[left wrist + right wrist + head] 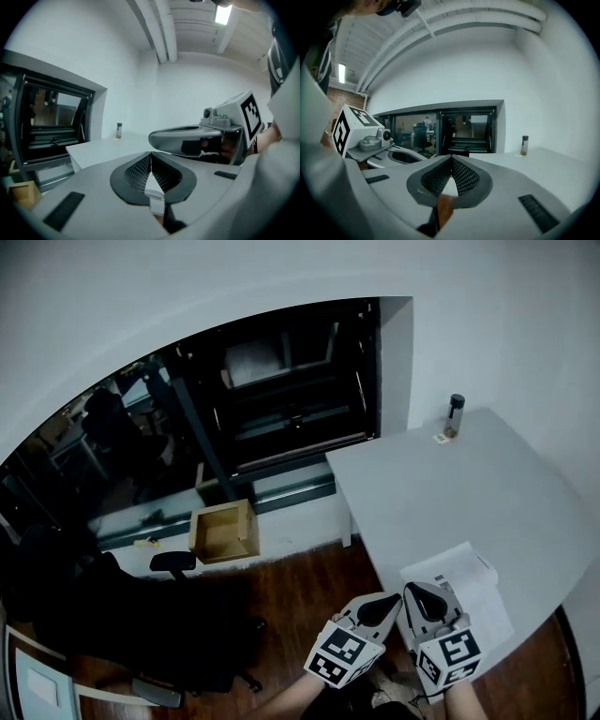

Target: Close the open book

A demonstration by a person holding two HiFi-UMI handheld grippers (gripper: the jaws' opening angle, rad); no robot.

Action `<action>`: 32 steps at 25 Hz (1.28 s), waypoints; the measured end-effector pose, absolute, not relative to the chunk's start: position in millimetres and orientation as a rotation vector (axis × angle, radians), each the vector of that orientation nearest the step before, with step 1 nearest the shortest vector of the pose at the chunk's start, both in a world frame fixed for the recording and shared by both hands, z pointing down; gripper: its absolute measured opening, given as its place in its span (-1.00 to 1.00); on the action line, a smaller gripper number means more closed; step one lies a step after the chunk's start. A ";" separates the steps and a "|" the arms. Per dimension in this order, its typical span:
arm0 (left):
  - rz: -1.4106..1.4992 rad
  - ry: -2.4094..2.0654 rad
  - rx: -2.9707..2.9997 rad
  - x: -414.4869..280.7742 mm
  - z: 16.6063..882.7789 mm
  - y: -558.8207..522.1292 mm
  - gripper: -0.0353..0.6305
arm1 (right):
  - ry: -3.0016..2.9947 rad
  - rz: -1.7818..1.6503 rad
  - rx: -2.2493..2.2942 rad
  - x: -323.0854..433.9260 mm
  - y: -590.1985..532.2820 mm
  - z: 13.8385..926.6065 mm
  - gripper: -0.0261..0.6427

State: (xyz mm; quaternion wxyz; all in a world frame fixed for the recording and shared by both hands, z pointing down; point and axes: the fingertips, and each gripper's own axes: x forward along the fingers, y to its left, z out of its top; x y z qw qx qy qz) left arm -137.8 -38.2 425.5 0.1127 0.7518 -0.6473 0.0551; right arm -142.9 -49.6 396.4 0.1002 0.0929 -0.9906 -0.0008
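Closing not begun, I judge: book lies white page up on table at 5 o'clock; left gripper and right gripper hover at 6 o'clock, jaws together, empty.

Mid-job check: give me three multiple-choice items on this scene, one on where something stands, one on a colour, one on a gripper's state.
1. Where does the bottle stand?
A. At the far corner of the white table
B. On the floor
C. On top of the book

2. What colour is the open box on the floor?
A. Blue
B. Tan cardboard
C. Red

3. How do the left gripper's jaws stand?
A. Wide apart
B. Clamped on the book
C. Shut, with nothing between them

Answers:
1. A: the head view shows it upright near the table's far corner, by the wall.
2. B: its flaps and inside are plain tan.
3. C: the left gripper view shows the pads meeting at the tips, while the book lies on the table outside them.
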 end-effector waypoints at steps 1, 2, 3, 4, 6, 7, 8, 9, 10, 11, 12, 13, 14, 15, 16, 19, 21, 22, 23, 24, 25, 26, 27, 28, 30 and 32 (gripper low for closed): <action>0.155 -1.855 2.243 -136.1 426.3 -41.8 -0.88 | -2.916 -0.011 0.337 -140.0 -53.3 394.9 -0.91; 0.151 -1.813 2.276 -134.3 426.9 -45.4 -0.88 | -2.903 -0.019 0.399 -136.0 -56.8 393.2 -0.91; 0.149 -1.773 2.305 -132.6 427.3 -49.4 -0.88 | -2.890 -0.027 0.462 -130.8 -60.5 391.4 -0.91; 0.147 -1.734 2.332 -130.3 427.3 -54.1 -0.88 | -2.878 -0.032 0.524 -124.6 -65.0 390.0 -0.91; 0.149 -1.656 2.383 -121.8 428.6 -63.6 -0.88 | -2.853 -0.028 0.638 -109.3 -74.2 390.3 -0.91; 0.156 -1.619 2.405 -116.4 429.9 -67.7 -0.88 | -2.840 -0.020 0.687 -101.0 -78.0 391.5 -0.91; 0.163 -1.584 2.424 -110.8 430.9 -71.9 -0.88 | -2.827 -0.011 0.732 -92.7 -81.7 392.4 -0.91; 0.170 -1.553 2.441 -105.1 431.4 -76.7 -0.88 | -2.815 -0.005 0.774 -84.2 -85.8 392.9 -0.91; 0.175 -1.528 2.456 -99.0 431.6 -82.1 -0.88 | -2.806 0.002 0.813 -75.0 -90.3 393.5 -0.91; 0.180 -1.507 2.469 -92.7 432.3 -88.1 -0.88 | -2.799 0.009 0.850 -65.2 -95.0 394.6 -0.91; 0.190 -1.491 2.478 -86.4 433.7 -94.2 -0.88 | -2.794 0.018 0.884 -54.5 -99.5 396.5 -0.91; 0.203 -1.476 2.483 -79.6 435.6 -100.1 -0.88 | -2.790 0.030 0.917 -43.0 -103.9 398.9 -0.91; 0.220 -1.460 2.488 -71.9 437.1 -105.5 -0.88 | -2.785 0.046 0.949 -30.8 -108.2 401.2 -0.91; 0.240 -1.443 2.498 -63.8 437.8 -110.5 -0.88 | -2.781 0.064 0.982 -18.5 -112.7 403.2 -0.91; 0.265 -1.426 2.510 -56.0 438.2 -115.5 -0.88 | -2.777 0.081 1.015 -7.0 -117.5 405.0 -0.91; 0.331 -1.383 2.533 -38.0 440.9 -130.3 -0.88 | -2.762 0.111 1.101 23.7 -128.9 413.2 -0.91; 0.365 -1.354 2.544 -28.3 446.3 -136.8 -0.88 | -2.732 0.138 1.160 44.1 -134.0 425.0 -0.91; 0.385 -1.335 2.552 -23.9 450.3 -138.7 -0.88 | -2.710 0.160 1.195 53.9 -135.8 431.2 -0.91; 0.407 -1.312 2.559 -20.2 455.1 -139.2 -0.88 | -2.686 0.187 1.232 63.0 -135.9 437.2 -0.91; 0.426 -1.290 2.565 -17.4 460.3 -139.0 -0.88 | -2.661 0.213 1.267 70.9 -135.0 442.7 -0.91; 0.442 -1.270 2.569 -15.9 465.5 -139.0 -0.88 | -2.637 0.233 1.300 77.6 -133.8 447.9 -0.91; 0.453 -1.252 2.570 -15.6 470.6 -139.8 -0.88 | -2.615 0.245 1.330 83.0 -133.1 452.7 -0.91; 0.464 -1.235 2.572 -16.0 475.8 -141.2 -0.88 | -2.591 0.254 1.357 87.1 -132.9 457.3 -0.91; 0.479 -1.217 2.575 -16.5 481.5 -142.8 -0.88 | -2.567 0.260 1.382 90.3 -133.0 461.8 -0.91; 0.518 -1.176 2.589 -17.5 493.7 -146.0 -0.88 | -2.512 0.273 1.432 96.0 -133.9 471.4 -0.91; 0.548 -1.134 2.597 -19.7 505.4 -148.8 -0.88 | -2.456 0.296 1.482 100.1 -134.0 481.8 -0.91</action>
